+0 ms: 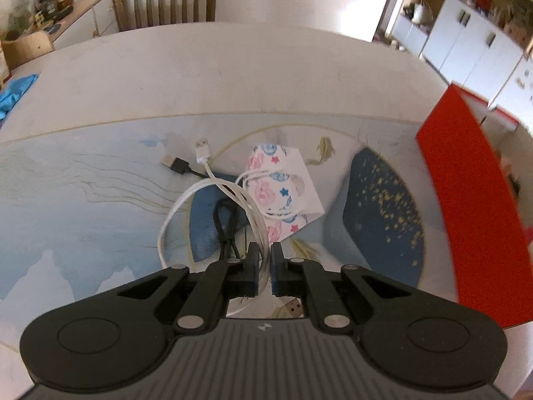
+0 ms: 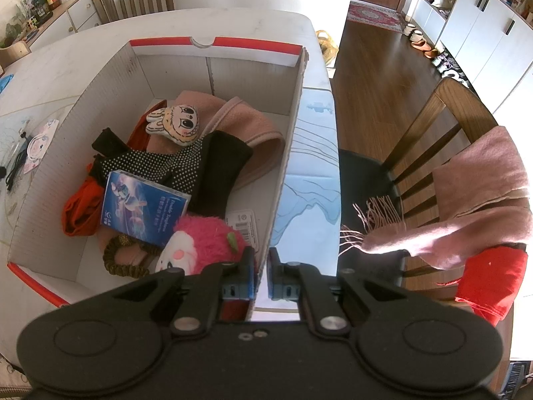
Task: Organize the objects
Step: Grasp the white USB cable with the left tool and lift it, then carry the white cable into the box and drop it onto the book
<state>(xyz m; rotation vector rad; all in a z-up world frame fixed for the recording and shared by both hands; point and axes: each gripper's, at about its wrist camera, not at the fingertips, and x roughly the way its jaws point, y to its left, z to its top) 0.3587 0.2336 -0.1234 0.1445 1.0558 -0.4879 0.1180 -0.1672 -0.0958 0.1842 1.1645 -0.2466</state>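
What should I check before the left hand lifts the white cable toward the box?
1. Left gripper shut on white cable: ok.
2. Whole cable gathered: not ok, loops and plug lie on the mat.
3. Black cable free of the white one: cannot tell, they cross.
4. Right gripper pinching the box wall: ok.
5. Room in the box: ok, bare floor at the far end.

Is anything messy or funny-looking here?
Yes. The white cable and black cable lie tangled on the table mat, beside a patterned pouch. A pink scarf droops off the chair.
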